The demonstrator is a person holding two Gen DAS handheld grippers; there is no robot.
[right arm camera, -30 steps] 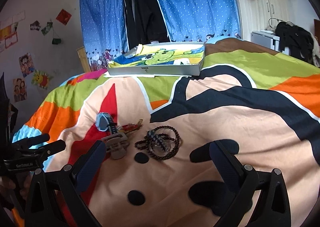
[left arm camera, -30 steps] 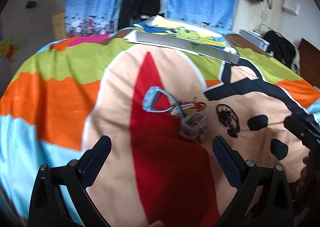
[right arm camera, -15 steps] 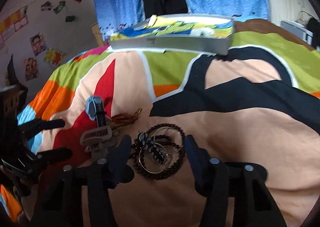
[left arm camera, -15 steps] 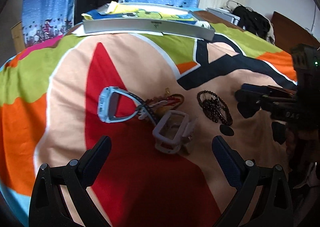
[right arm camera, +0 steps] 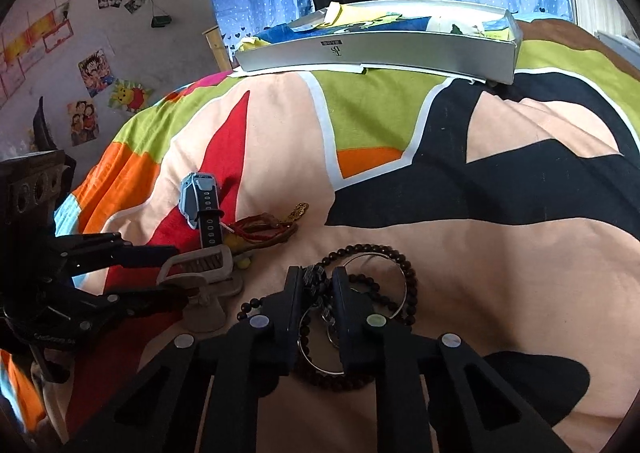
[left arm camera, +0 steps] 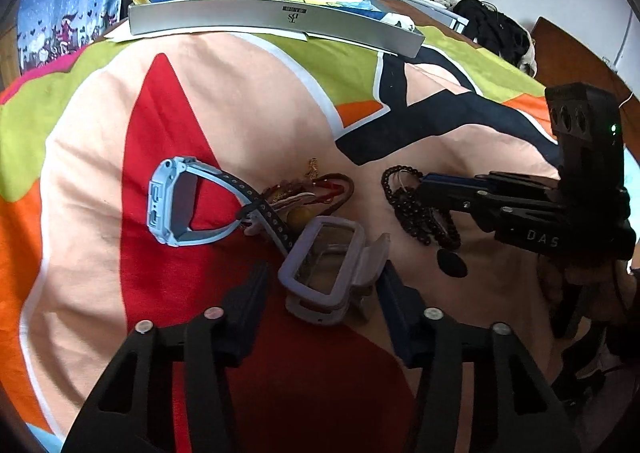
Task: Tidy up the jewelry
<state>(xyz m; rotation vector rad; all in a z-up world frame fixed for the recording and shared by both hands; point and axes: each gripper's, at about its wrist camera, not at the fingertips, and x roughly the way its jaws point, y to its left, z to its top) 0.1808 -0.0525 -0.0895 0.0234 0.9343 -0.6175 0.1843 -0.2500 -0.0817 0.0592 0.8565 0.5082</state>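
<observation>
The jewelry lies in a loose cluster near the middle of the bed cover [left arm camera: 248,93], well away from its edges. Your left gripper [left arm camera: 322,295] sits low over the grey watch [left arm camera: 328,271], its two fingers standing either side of the watch case with a little gap on each side, so the jaws are part-open around it and not yet clamped. Just beyond it, toward the far edge of the cover, the blue watch [left arm camera: 172,201] lies on its side on the red patch, its dark perforated strap running back under the grey watch. Between the two watches and the beads is a tangle of red cords [left arm camera: 316,193] with a small gold charm.

Your right gripper [right arm camera: 316,285] is down on the bead bracelets [right arm camera: 394,265]. Its fingers are drawn close together and pinch a dark bunched part of the pile; thin metal hoops [right arm camera: 404,295] lie among the beads around the fingers. In the left view that gripper reaches in from the right side onto the same dark beads.

At the far edge of the cover rests a long silver box [right arm camera: 400,49], open, with coloured paper inside.
</observation>
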